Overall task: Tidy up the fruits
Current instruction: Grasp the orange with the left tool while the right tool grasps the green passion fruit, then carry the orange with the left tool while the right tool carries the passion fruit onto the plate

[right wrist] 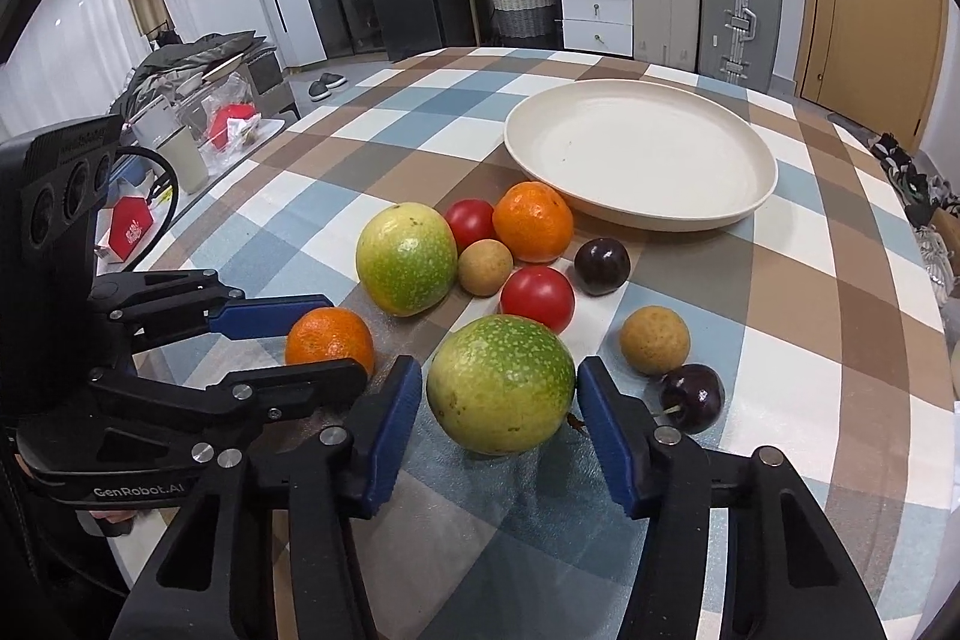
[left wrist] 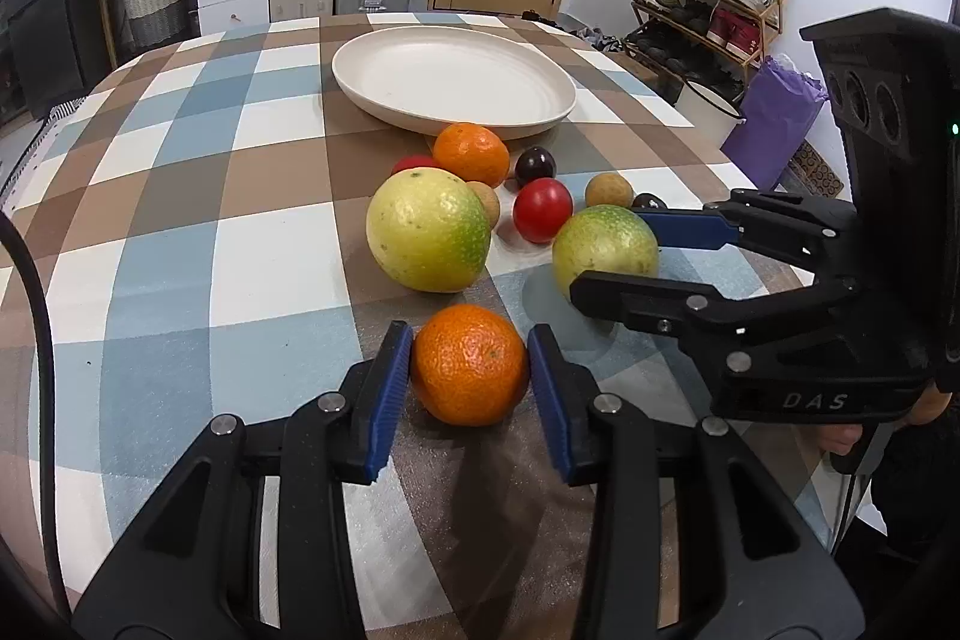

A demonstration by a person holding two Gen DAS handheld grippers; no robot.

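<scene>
While sitting dead ahead between blue pads, near orange (left wrist: 469,364) touching both: left gripper (left wrist: 469,388) clamped. Right gripper (right wrist: 501,418) spread, straddling green fruit (right wrist: 503,383). Needing plate (left wrist: 384,100) beyond.

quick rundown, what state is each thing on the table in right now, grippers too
left gripper: pads against the near orange mandarin, which sits on the checked tablecloth
right gripper: open around the near green-yellow round fruit, small gaps either side
round cream plate: empty, upright
far orange mandarin: loose, by the plate rim
far green-yellow round fruit: loose on the cloth
two red tomatoes: loose
two dark plums: loose
two small brown round fruits: loose
</scene>
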